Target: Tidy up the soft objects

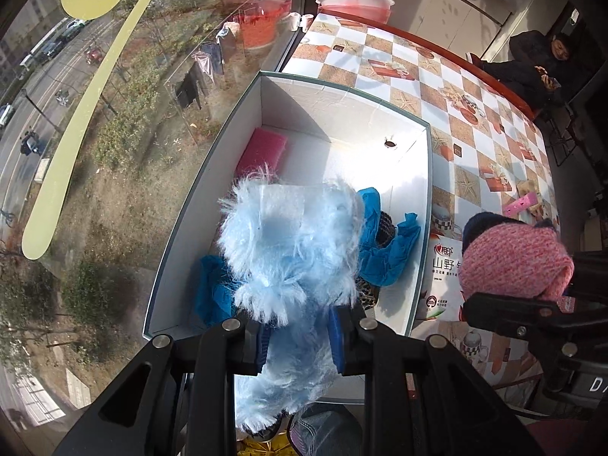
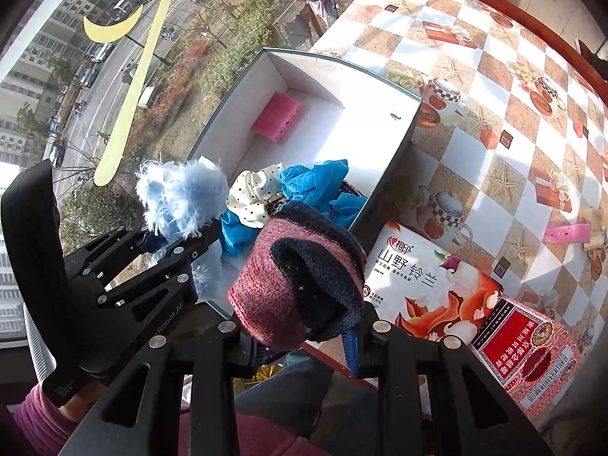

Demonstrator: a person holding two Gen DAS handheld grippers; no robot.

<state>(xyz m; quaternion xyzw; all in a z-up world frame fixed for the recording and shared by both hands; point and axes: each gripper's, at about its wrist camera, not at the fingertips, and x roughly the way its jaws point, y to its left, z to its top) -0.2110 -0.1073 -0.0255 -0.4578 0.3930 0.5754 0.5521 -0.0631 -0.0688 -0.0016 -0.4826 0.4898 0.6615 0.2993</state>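
My left gripper [image 1: 300, 336] is shut on a fluffy light-blue plush piece [image 1: 288, 250] and holds it over the near end of an open white box [image 1: 421, 205]. In the right wrist view the same plush [image 2: 178, 197] sits in the left gripper [image 2: 171, 237] above the box [image 2: 402, 144]. My right gripper [image 2: 304, 342] is shut on a pink and navy knitted item [image 2: 300, 277], also seen at the right of the left wrist view [image 1: 516, 258], just outside the box's near right corner. In the box lie a pink sponge [image 2: 277, 116], blue cloth [image 2: 315, 186] and a dotted cream cloth [image 2: 252, 193].
The box stands on a checkered tablecloth [image 2: 494, 76] beside a large window [image 1: 95, 133]. Printed cartons [image 2: 437, 281] lie to the right of the box. A pink block [image 2: 566, 233] lies further right. A red basin [image 1: 355, 3] stands at the far end. A person [image 1: 539, 60] sits at the back.
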